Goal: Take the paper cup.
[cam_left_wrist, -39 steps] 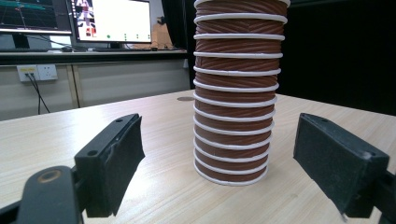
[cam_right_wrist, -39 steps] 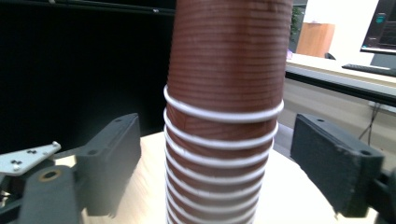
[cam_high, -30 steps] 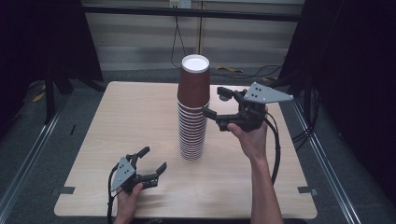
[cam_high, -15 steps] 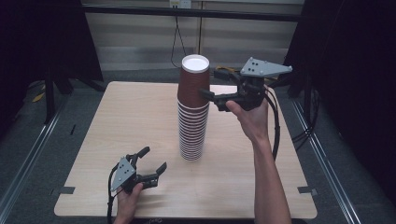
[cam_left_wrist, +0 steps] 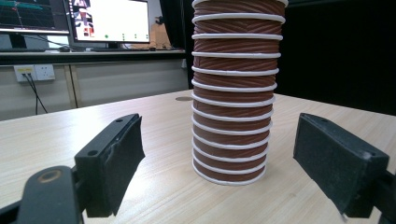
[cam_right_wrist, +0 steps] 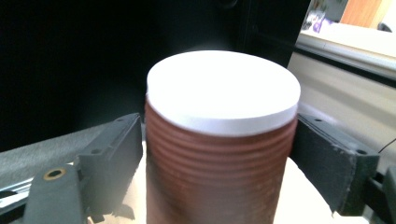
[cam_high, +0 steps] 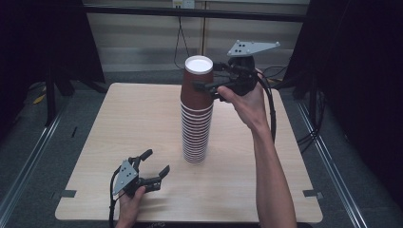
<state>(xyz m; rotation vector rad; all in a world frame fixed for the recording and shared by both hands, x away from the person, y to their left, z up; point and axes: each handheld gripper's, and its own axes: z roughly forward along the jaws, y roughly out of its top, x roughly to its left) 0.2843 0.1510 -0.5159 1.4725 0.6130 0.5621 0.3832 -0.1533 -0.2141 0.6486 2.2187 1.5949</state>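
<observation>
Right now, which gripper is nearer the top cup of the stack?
Right. The right gripper has its fingers around the top cup; the left gripper rests low on the table, apart from the stack's base.

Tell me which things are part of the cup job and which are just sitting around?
Part of the job:
- top cup, upside down, clamped by the right gripper
- stack of brown cups beneath it
- left gripper, jaws open, resting on the table away from the stack

Just sitting around:
- computer screens beyond the table
- wall socket

Right gripper [cam_high: 207, 80] raised, left gripper [cam_high: 152, 165] low, jaws apart
</observation>
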